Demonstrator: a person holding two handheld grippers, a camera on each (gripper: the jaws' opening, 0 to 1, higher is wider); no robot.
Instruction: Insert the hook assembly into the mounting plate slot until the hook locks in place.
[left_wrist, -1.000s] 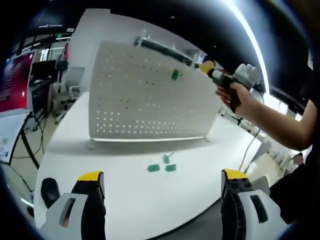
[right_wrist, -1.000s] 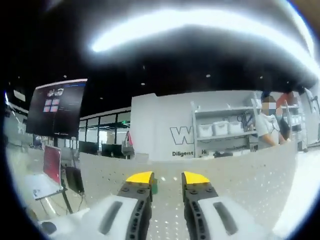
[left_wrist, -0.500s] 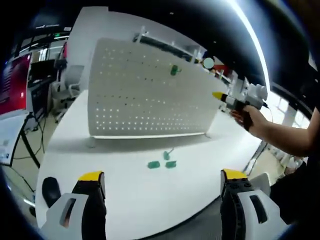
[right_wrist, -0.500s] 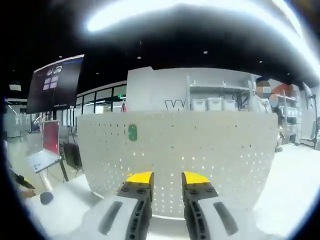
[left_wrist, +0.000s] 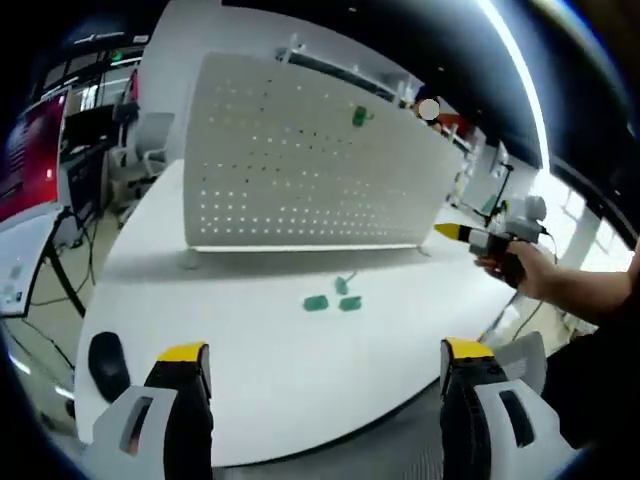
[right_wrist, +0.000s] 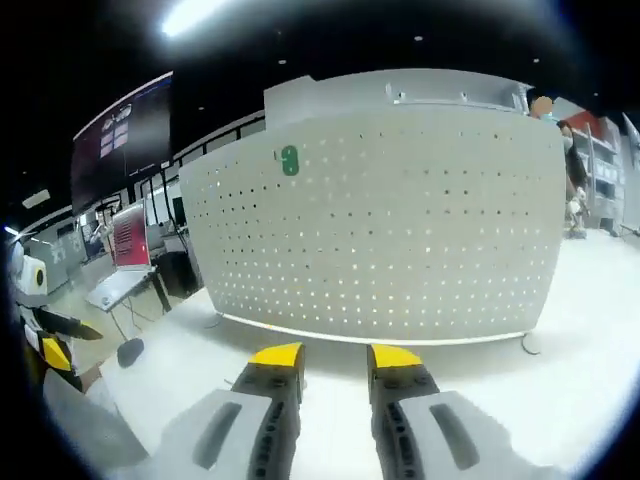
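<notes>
We are holding the right gripper (right_wrist: 335, 352) narrow and empty (left gripper (left_wrist: 325, 350) gaping wide), nearer the loose green hooks (left_wrist: 333, 298) lying before the pegboard (left_wrist: 300, 160).

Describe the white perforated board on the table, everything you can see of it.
The perforated board is a wide white panel, seemingly thin sheet metal, dotted with regular rows of small holes. It stands upright on small feet on the white table. One green hook sits near its top edge. More green pieces lie on the table in front of it, apart from it. Neither gripper touches it.
</notes>
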